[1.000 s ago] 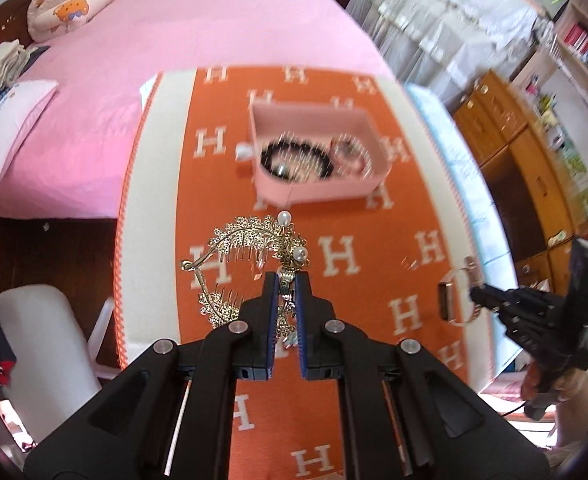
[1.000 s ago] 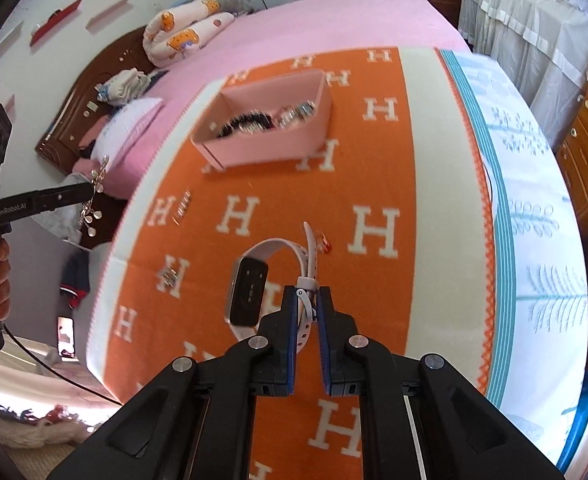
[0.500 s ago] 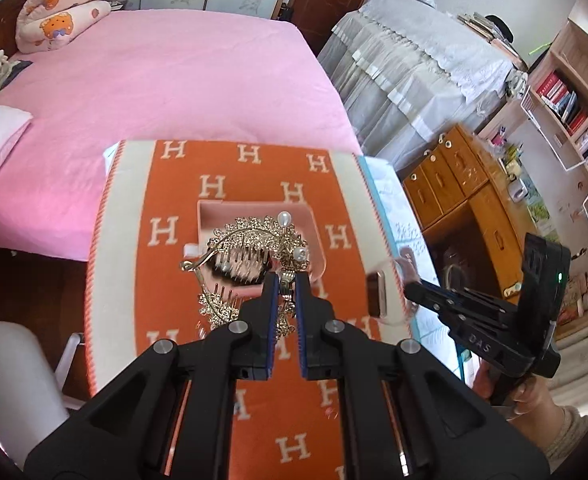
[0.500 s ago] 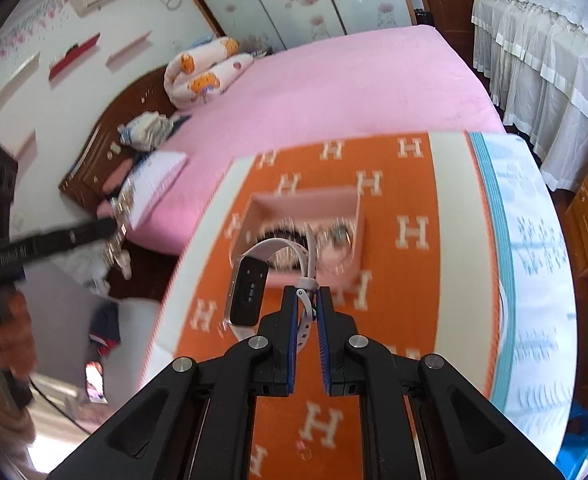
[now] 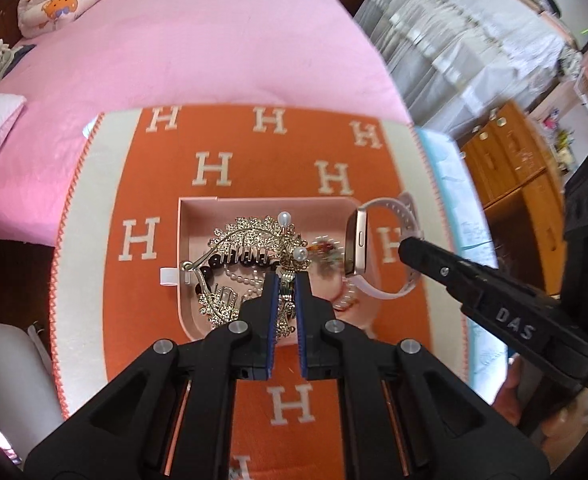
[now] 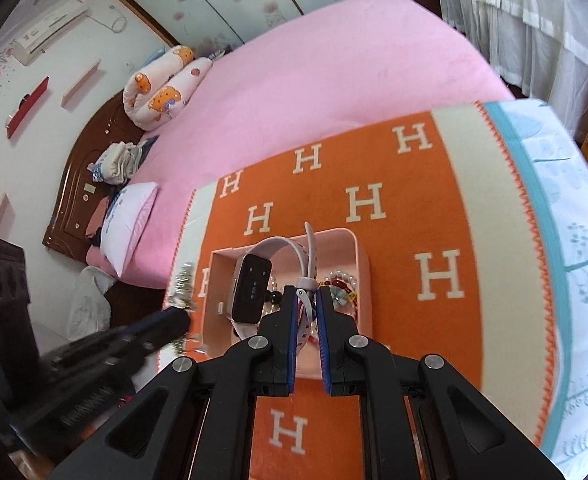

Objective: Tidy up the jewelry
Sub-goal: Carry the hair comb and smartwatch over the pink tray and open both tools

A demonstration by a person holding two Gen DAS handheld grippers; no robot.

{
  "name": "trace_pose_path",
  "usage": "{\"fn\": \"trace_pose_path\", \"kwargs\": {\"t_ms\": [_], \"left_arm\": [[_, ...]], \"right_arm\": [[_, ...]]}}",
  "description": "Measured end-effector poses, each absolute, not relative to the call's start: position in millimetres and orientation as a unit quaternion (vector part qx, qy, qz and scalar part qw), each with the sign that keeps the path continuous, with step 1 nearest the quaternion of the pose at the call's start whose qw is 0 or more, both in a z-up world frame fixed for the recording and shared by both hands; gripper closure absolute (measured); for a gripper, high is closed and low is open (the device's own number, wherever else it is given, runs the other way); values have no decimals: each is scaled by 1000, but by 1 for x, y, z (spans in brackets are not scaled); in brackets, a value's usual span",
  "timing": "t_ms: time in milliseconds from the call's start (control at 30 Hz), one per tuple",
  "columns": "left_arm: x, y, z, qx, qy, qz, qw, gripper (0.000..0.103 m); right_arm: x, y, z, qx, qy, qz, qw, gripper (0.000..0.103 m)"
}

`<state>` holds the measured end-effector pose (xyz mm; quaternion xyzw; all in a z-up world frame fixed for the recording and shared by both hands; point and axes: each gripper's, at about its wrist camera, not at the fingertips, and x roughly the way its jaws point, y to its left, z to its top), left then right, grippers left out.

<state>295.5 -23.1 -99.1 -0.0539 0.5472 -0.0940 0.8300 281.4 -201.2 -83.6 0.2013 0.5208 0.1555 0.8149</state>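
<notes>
Gold filigree fills the middle of our left view: the left claw (image 5: 285, 280) pinches the hair comb (image 5: 250, 248) by a stem near its pearl end, so the leafy bulk and its teeth hang forward over the pink box (image 5: 198, 204). We judge that grip was chosen to keep the fragile leaves out from between the pads. The right claw (image 6: 306, 300) is pressed onto the pale strap of the smartwatch (image 6: 252, 286), leaving the dark face free and the loop of band standing up over the same box. Both pieces hover above the box, which sits on the orange H-patterned blanket (image 5: 214, 360) covering the table beside the pink bed (image 5: 198, 48). We take it that each is about to be lowered in, though neither has been released.

Much is hard to read. Inside the box we make out dark beads, a pearl strand (image 5: 242, 278) and a red-and-gold bracelet (image 6: 340, 286), but the comb and watch cover most of the floor, so we cannot tell how much free room remains. Whether the comb's lower leaves already touch the contents is unclear. In the right view the left claw and comb are smeared by motion at the box's left edge. The near wall of the box is hidden behind each claw's own fingers.
</notes>
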Motion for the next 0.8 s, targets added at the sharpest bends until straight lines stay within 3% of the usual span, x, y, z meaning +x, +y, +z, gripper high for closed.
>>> {"fn": "trace_pose_path", "kwargs": {"t_ms": [233, 433, 467, 533, 567, 600, 800], "left_arm": [[319, -23, -155, -40, 576, -68, 813, 97], [326, -20, -173, -37, 594, -63, 801, 95], [326, -20, -172, -35, 596, -66, 799, 92], [324, -21, -168, -32, 597, -71, 799, 75], [321, -21, -164, -34, 594, -72, 801, 59], [319, -20, -159, -38, 588, -71, 805, 53], [303, -7, -126, -57, 565, -71, 820, 53]], "right_arm": [[304, -181, -129, 188, 549, 159, 799, 94], [321, -170, -161, 190, 570, 174, 780, 90], [324, -170, -165, 194, 574, 176, 776, 88], [325, -171, -168, 194, 575, 177, 775, 81], [325, -170, -167, 192, 572, 182, 777, 80], [325, -170, -165, 191, 567, 188, 779, 80], [313, -175, -128, 161, 532, 217, 802, 80]]}}
